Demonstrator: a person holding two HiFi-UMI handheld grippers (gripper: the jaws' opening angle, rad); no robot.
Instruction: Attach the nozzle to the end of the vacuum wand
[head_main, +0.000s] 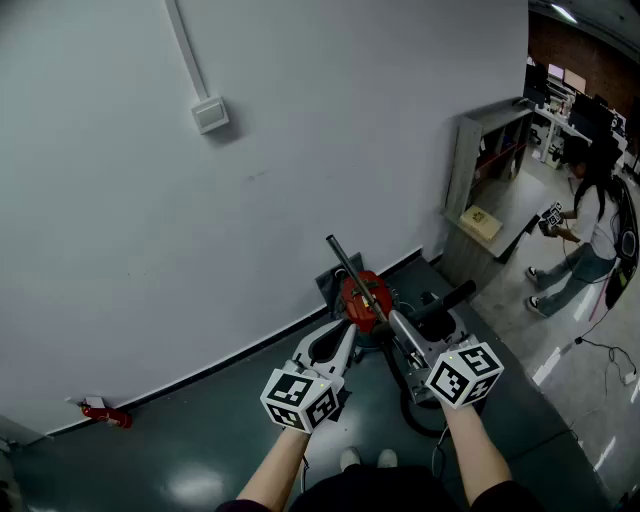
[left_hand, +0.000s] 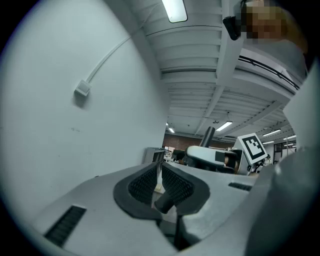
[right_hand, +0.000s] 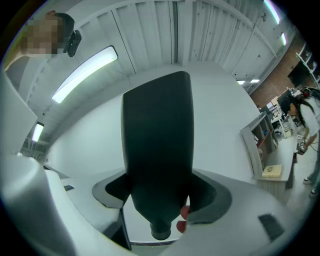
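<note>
Near the red vacuum (head_main: 362, 298), right gripper (right_hand: 160, 192) clamps black nozzle (right_hand: 157, 135); left gripper (left_hand: 161, 184) pinches a dark rod (left_hand: 165, 202).

The left gripper (head_main: 343, 330) and right gripper (head_main: 405, 335) each have a light grey moulded housing. Each also carries a cube (head_main: 300, 398) with black-and-white square markers. The fingers (left_hand: 177, 186) bear black ribbed pads in dark surrounds. The person wears a dark short sleeve (head_main: 505, 495) and white shoes (head_main: 365, 459).
</note>
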